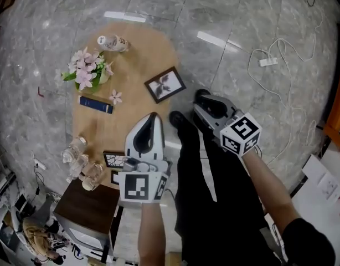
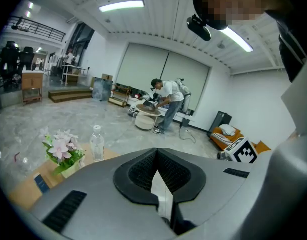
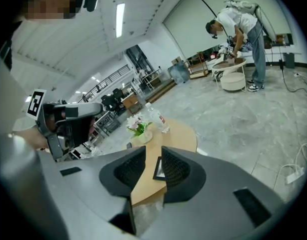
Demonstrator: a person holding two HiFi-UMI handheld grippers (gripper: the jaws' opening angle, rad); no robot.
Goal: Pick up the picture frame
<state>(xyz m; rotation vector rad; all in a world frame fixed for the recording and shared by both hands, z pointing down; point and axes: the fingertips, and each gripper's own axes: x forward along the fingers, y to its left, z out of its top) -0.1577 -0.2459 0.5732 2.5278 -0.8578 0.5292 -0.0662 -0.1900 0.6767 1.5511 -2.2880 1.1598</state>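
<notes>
The picture frame, dark-edged with a flower print, lies flat near the right edge of the oval wooden table. My right gripper hangs just off that edge, right of and below the frame, not touching it. Its jaws stand a little apart with nothing between them; the frame shows through the gap. My left gripper hovers over the table's near end, short of the frame. Its tips meet with nothing held.
On the table are pink flowers in a pot, a blue book, a lying bottle, several clear bottles and a second small frame. A dark cabinet adjoins. A power strip with cables lies on the floor.
</notes>
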